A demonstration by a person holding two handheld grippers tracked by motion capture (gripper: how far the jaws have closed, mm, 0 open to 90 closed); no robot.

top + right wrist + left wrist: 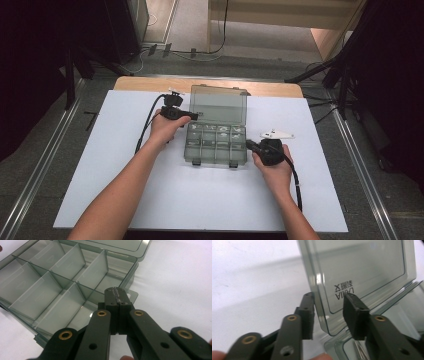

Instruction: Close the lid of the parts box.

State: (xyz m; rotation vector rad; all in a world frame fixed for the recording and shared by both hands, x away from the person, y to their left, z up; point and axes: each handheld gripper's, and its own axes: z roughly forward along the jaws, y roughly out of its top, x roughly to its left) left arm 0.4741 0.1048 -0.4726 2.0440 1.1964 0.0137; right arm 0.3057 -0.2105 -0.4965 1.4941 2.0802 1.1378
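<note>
A clear grey compartment box lies in the middle of the white board with its lid standing up at the back. My left gripper reaches the lid's left edge. In the left gripper view the lid's lower corner sits between the jaws of the left gripper, which stand apart without pinching it. My right gripper is at the box's right side. In the right gripper view the right gripper is shut, its tip over the box's small holed tab, nothing seen between the pads.
Small pale parts lie in the box's far row of compartments. The white board covers a wooden table. Dark stands flank the table, and cables run across the floor behind it.
</note>
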